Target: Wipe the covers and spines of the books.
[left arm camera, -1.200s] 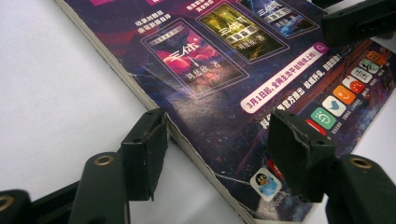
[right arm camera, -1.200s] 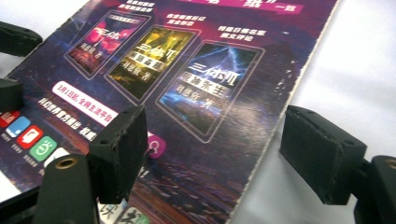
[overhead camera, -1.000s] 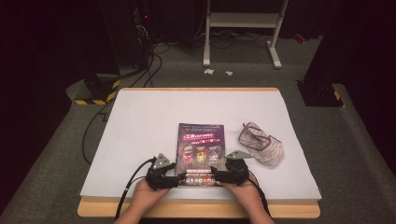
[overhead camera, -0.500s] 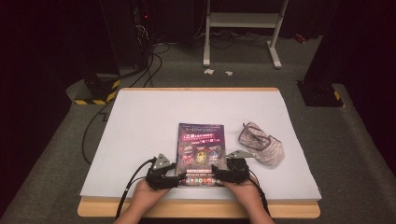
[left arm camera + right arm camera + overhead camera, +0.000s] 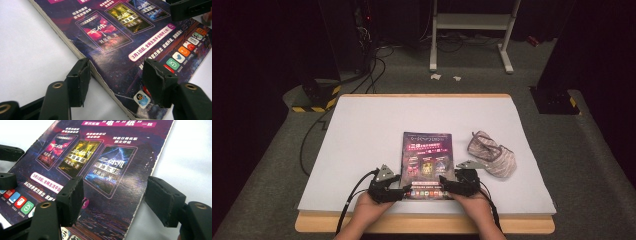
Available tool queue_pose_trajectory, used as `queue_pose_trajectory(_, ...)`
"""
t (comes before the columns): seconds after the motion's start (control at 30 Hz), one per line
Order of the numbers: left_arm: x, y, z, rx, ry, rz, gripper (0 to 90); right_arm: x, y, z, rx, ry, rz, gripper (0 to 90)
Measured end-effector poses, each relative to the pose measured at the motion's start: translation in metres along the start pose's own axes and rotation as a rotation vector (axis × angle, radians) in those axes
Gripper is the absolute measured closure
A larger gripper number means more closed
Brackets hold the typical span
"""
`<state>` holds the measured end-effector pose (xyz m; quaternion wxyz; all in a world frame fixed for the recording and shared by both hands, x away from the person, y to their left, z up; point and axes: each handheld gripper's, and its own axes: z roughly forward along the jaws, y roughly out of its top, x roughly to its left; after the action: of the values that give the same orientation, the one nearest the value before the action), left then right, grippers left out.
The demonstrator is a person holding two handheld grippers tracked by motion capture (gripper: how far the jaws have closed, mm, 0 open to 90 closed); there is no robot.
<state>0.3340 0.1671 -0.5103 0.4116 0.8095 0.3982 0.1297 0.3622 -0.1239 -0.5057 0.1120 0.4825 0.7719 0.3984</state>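
— Purple glossy paperback book (image 5: pixel 427 162) lies flat at the near middle of the white table (image 5: pixel 362 140). How do my hands sit?

— Both low at its near corners. I see the left gripper (image 5: pixel 115 80) straddling the left edge, the right gripper (image 5: pixel 113 200) the right edge; both jaw pairs apart, just closing, pads not pressing.

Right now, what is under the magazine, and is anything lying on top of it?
The magazine lies flat on the white table sheet; whatever its cover hides cannot be seen. Nothing lies loose on top. One jaw of the left gripper and one of the right gripper stand over its near corners.
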Motion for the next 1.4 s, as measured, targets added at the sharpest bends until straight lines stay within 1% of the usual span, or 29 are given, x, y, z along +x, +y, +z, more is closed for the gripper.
queue_pose_trajectory(0.17, 0.000, 0.000, 0.000, 0.000, 0.000, 0.000, 40.3, 0.000, 0.000, 0.000, -0.007, -0.001, -0.001, 32.6)
queue_pose_trajectory(0.47, 0.000, 0.000, 0.000, -0.001, -0.001, -0.005, 41.0, -0.001, 0.001, -0.003, -0.028, 0.007, 0.012, 33.3)
queue_pose_trajectory(0.67, 0.001, -0.001, -0.001, -0.002, 0.003, -0.006, 41.4, 0.001, 0.003, -0.009, -0.077, 0.027, 0.019, 34.1)
queue_pose_trajectory(1.03, 0.001, -0.001, -0.001, -0.003, 0.006, -0.012, 41.8, 0.007, 0.006, -0.016, -0.121, 0.038, 0.011, 34.9)
queue_pose_trajectory(1.2, 0.001, -0.001, -0.001, -0.005, 0.008, -0.013, 42.0, 0.010, 0.007, -0.019, -0.136, 0.060, 0.020, 35.7)
queue_pose_trajectory(1.3, 0.002, -0.001, -0.002, -0.005, 0.009, -0.016, 42.2, 0.014, 0.008, -0.022, -0.148, 0.090, 0.020, 36.0)
queue_pose_trajectory(1.4, 0.002, -0.002, -0.002, -0.006, 0.010, -0.016, 42.3, 0.020, 0.011, -0.026, -0.160, 0.116, 0.017, 32.8)
